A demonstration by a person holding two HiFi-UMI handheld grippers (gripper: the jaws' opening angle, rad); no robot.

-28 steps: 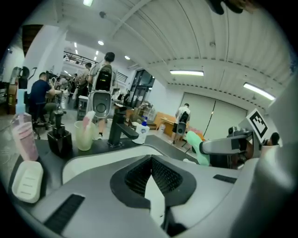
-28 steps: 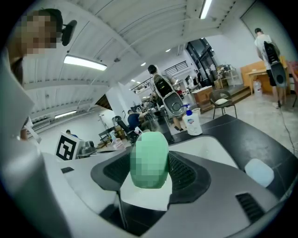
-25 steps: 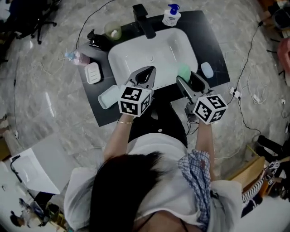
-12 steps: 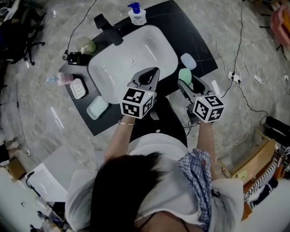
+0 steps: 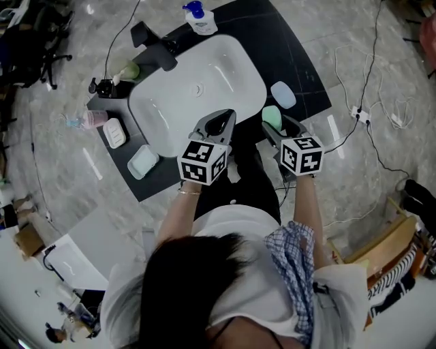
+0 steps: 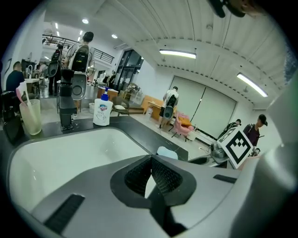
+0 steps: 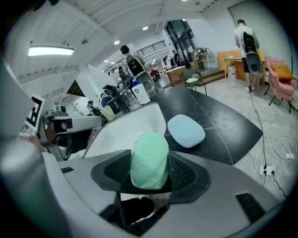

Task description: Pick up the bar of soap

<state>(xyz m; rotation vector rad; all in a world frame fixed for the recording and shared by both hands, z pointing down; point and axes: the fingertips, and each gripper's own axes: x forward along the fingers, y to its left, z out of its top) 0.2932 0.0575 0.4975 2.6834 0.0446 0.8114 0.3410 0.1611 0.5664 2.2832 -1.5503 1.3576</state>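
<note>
One green soap point(image 7: 149, 160), one blue soap point(image 7: 186, 130), perhaps more.

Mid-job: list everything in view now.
sink basin: 1, white, centre
counter: 1, black, around basin
faucet: 1, black, behind basin
pump bottle: 1, white, far edge
cup: 1, pale green, beside faucet
blue soap bar: 1, light blue, right of basin
green soap bar: 1, green, in right gripper
white soap dish: 1, white, left of basin
pale blue tray: 1, pale blue, beside that dish
left gripper: 1, grey, shut, empty
right gripper: 1, grey, gripping green soap bar
</note>
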